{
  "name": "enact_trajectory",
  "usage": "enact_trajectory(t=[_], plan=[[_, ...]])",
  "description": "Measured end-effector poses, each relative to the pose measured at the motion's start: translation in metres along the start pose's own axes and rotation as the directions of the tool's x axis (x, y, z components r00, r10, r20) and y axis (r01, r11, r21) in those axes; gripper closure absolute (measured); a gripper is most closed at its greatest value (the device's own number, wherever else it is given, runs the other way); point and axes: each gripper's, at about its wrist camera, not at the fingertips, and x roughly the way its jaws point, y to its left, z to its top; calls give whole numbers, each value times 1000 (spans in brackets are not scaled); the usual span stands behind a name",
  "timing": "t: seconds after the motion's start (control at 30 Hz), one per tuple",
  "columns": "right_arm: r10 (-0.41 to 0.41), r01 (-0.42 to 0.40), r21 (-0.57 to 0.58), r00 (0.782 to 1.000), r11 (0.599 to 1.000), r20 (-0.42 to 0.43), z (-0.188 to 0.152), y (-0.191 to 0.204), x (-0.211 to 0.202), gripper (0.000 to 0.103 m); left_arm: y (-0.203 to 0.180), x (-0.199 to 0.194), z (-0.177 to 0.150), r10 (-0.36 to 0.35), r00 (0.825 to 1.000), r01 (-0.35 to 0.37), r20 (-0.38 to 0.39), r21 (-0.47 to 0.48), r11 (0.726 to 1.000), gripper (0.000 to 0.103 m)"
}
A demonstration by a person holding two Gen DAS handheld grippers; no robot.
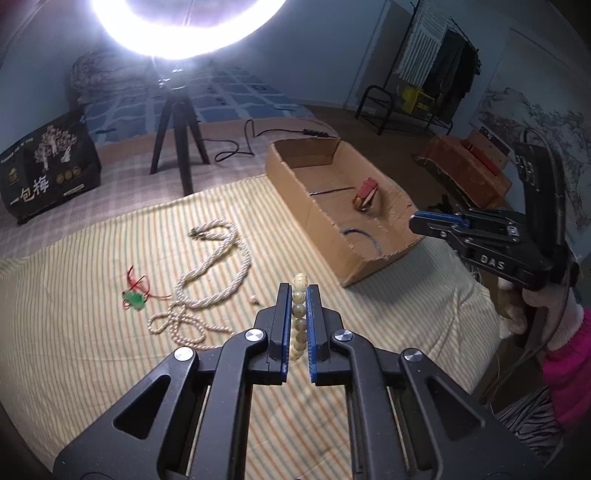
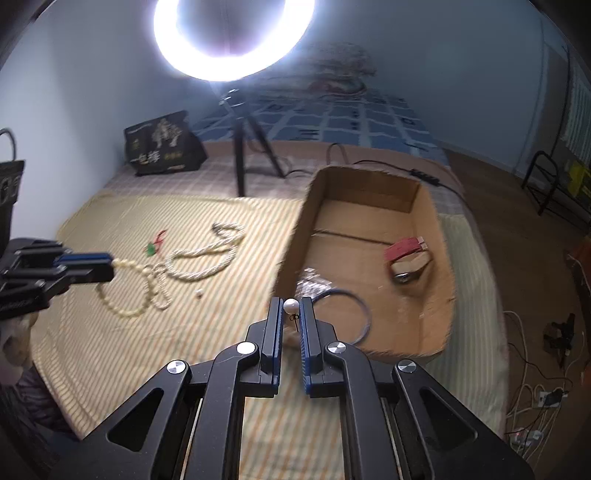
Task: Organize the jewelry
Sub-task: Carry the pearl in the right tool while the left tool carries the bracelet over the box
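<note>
1. The left tongs are clamped on a bead bracelet; the pale beads stand in a column between the blue pads. In the right wrist view the bracelet's loop hangs from the left tongs over the striped cloth.
2. The right tongs are clamped on a pearl earring, the white pearl pinched at the tips and a dark hook hanging just below it. They sit at the near wall of the cardboard box.
3. From the left wrist view the right tongs point at the box from its right side.
4. Inside the box lie a blue ring, a shiny wrapped piece and a red-and-wood item.
5. On the cloth, left of the box, lie a twisted pearl rope, a thin pearl strand touching it, a green pendant with red cord, and a small loose pearl.
6. Behind stand a ring light on a tripod and a dark bag.
</note>
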Motion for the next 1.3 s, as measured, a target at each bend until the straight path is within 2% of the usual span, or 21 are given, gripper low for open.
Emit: enact_trajectory(t=[0.37, 0.73, 1.3], plan=[[-58, 57, 12, 998, 998, 22, 30, -45, 11, 96, -44, 20, 35, -53, 998, 52, 36, 28, 998, 98], [-75, 74, 26, 997, 997, 33, 54, -72, 31, 96, -79, 57, 60, -68, 997, 65, 47, 62, 996, 98], [-52, 51, 52, 999, 997, 15, 74, -87, 76, 96, -91, 90, 67, -45, 999, 43, 28, 90, 995, 98]])
